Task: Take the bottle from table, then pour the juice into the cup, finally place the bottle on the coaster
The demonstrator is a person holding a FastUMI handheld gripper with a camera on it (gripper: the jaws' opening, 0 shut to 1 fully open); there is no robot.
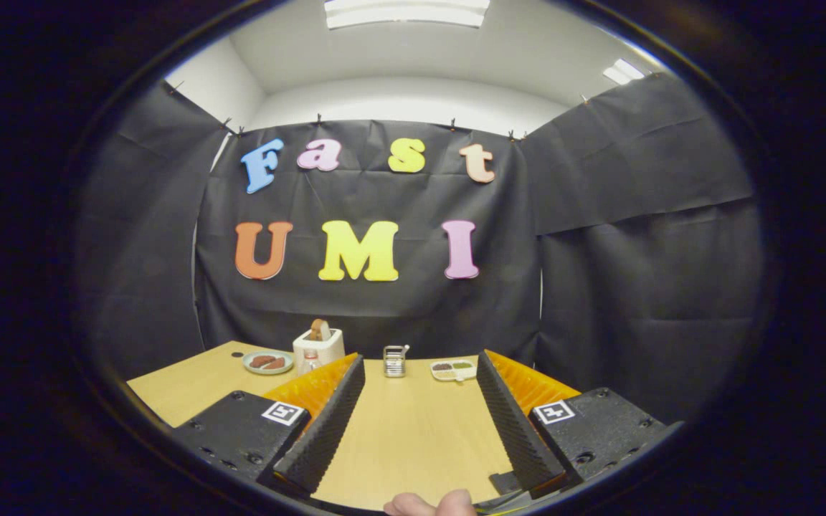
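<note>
Fingers spread, holding nothing, low over desk; bottle by toaster, beyond left finger — swing left to centre it btwn fingers.

Wooden table, black cloth wall, ceiling lights.

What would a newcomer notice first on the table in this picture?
The eye falls first on the open gripper, its two fingers spread wide over bare wooden table with nothing between them. Beyond the fingers, at the far edge of the table, stands a row of small things: a plate with dark pieces, a white toaster with a slice in it, a small metal rack and a divided dish. A small bottle peeks out behind one finger, in front of the toaster.
</note>
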